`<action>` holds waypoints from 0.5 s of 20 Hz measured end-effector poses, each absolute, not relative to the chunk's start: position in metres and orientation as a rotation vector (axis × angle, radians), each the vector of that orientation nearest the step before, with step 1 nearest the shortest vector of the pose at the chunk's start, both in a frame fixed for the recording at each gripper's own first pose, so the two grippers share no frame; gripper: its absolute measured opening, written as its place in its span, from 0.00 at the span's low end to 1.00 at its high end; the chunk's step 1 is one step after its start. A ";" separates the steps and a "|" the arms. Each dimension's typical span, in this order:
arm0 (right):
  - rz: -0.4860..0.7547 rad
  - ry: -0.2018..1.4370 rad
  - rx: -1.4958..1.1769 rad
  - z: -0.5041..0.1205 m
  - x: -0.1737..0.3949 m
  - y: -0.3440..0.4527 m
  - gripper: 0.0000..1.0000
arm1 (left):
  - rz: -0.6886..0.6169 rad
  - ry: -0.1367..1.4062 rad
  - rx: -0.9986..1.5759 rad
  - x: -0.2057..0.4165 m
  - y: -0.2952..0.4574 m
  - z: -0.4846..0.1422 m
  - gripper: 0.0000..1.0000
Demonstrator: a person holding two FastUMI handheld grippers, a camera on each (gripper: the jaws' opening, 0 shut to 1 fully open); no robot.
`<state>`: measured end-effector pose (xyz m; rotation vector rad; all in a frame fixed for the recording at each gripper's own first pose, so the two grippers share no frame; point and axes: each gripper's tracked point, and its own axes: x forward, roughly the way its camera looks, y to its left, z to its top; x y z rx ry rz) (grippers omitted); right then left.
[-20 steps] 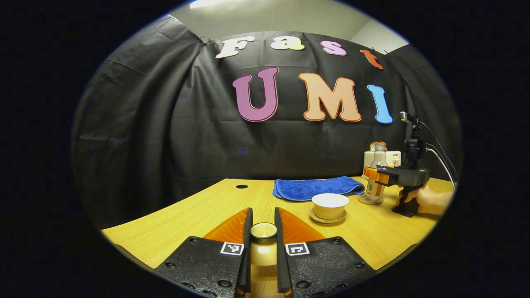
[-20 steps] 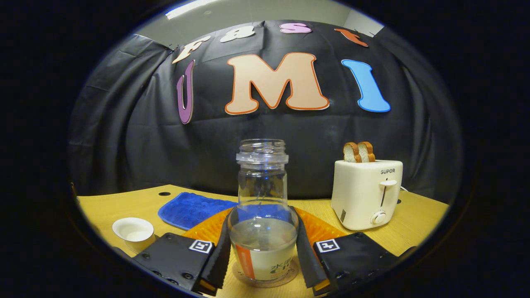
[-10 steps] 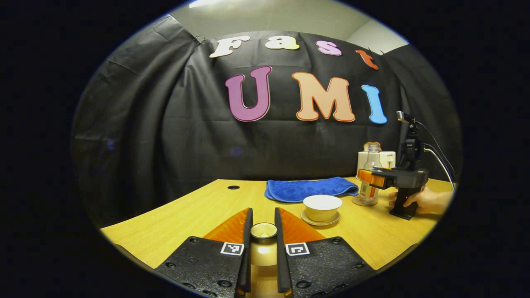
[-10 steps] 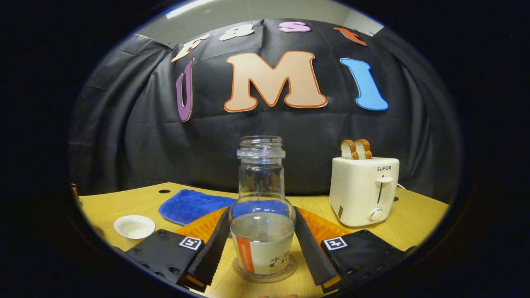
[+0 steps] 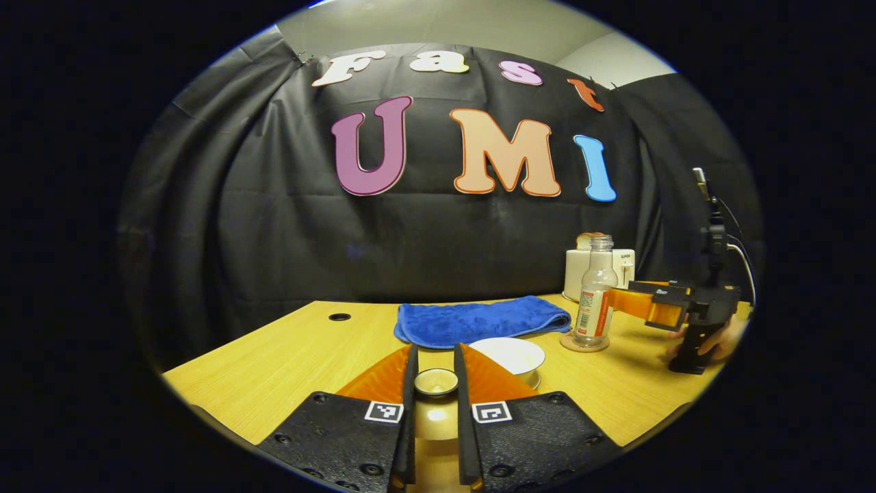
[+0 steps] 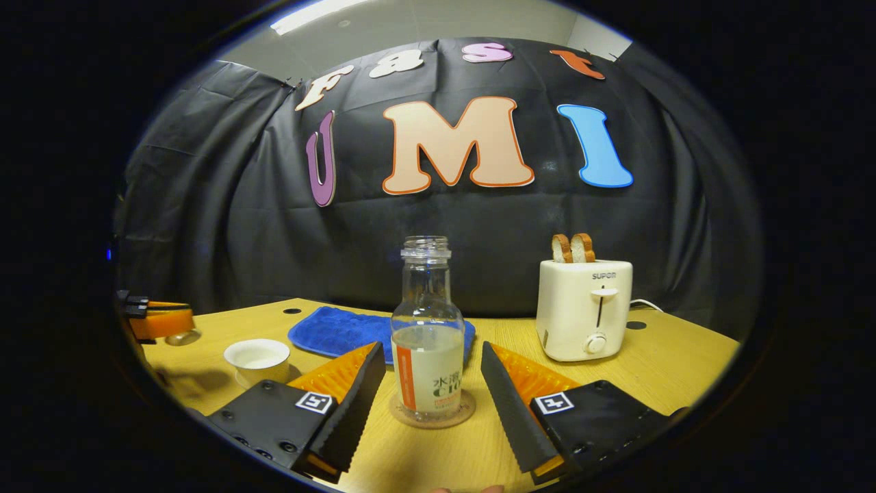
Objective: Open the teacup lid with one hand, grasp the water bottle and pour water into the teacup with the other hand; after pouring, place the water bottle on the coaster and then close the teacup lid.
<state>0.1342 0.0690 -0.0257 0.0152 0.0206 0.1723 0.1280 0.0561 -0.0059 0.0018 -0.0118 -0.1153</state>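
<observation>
Both grippers differ: the left gripper (image 5: 435, 383) pinches the small, light, chippable teacup lid (image 5: 436, 381) by its knob above the worktop (image 5: 274, 363) near the teacup (image 5: 510, 356), while the right gripper (image 6: 428, 390) stands wide apart, empty, around the water bottle (image 6: 428, 356) on the coaster (image 6: 432, 416)

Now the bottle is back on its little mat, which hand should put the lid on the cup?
The left. Its tool is shut on the lid, with the open teacup just ahead. The right tool is open, backed off the bottle on the coaster.
</observation>
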 end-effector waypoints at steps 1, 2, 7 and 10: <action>0.178 0.023 0.015 -0.025 0.125 0.064 0.90 | -0.136 -0.012 0.003 0.137 0.050 -0.006 0.22; 0.183 0.020 0.015 -0.025 0.117 0.060 0.94 | -0.144 -0.014 0.001 0.144 0.046 -0.005 0.22; 0.195 0.020 0.016 -0.024 0.090 0.043 0.90 | -0.171 -0.004 0.003 0.172 0.023 -0.007 0.22; 0.201 0.020 0.015 -0.024 0.084 0.040 0.90 | -0.168 0.018 0.029 0.184 0.012 -0.009 0.22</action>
